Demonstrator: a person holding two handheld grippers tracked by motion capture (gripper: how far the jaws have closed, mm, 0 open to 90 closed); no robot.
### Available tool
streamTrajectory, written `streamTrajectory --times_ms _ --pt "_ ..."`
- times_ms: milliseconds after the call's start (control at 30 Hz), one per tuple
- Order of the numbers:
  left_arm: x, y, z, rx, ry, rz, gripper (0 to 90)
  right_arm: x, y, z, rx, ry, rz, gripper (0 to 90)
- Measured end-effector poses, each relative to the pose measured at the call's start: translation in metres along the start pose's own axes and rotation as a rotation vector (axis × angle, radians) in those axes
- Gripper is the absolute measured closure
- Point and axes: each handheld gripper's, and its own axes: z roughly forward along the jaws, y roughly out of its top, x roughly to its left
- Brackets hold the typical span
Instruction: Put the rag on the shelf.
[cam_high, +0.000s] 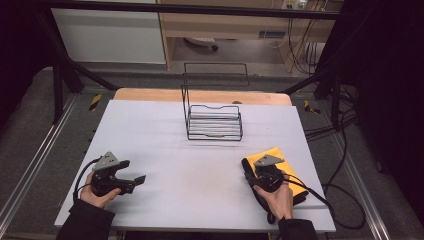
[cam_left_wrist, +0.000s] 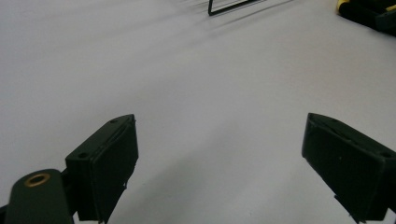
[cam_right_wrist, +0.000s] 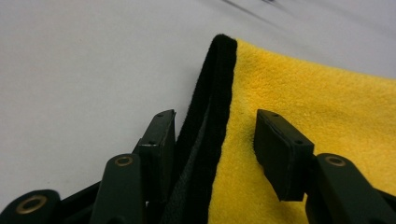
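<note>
The right tool (cam_right_wrist: 215, 140) stands with its jaws parted astride the near edge of a folded yellow cloth (cam_right_wrist: 327, 107): one jaw is on the bare counter (cam_right_wrist: 84, 70) just beside the cloth's black border (cam_right_wrist: 210, 116), the other over the yellow pile. It is not clamped; nothing is pinched yet. The left tool (cam_left_wrist: 219, 154) is released too, jaws wide apart over empty counter, holding nothing.

The cloth lies at the right front of the counter in the high view (cam_high: 274, 155), under the right tool (cam_high: 267, 172) and the hand (cam_high: 275, 197) behind it. A black wire rack (cam_high: 214, 122) stands well apart, toward the back centre.

Risks, as I judge them: if the jaws close where they stand, they may catch only the top layer — the fold would then open as it lifts. A jaw pressing down on the pile could also push the cloth along the counter instead of gripping it.

The right gripper view shows the black underside and doubled edge, which the high view barely resolves. The high view alone gives the rack's whole shape and how far apart the two tools are — the left tool (cam_high: 117, 177) sits at the left front.
</note>
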Motion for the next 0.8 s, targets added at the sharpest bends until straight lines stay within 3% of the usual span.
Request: streamTrajectory --times_ms 100,400,667,800 --pt "0.0 0.0 0.0 0.0 0.001 -0.001 11.1 0.004 0.001 0.001 0.014 -0.039 -0.031 56.2" --pt "0.001 0.0 0.0 -0.001 0.002 -0.005 11.3 -0.001 0.003 0.001 0.032 -0.067 -0.069 74.8" --pt "0.002 0.0 -0.001 -0.003 0.003 -0.005 11.4 -0.006 0.007 -0.007 0.003 -0.038 -0.03 79.3" --pt "0.001 0.0 -0.001 -0.002 0.003 -0.004 11.4 -0.009 0.01 -0.015 -0.028 0.012 0.015 79.7"
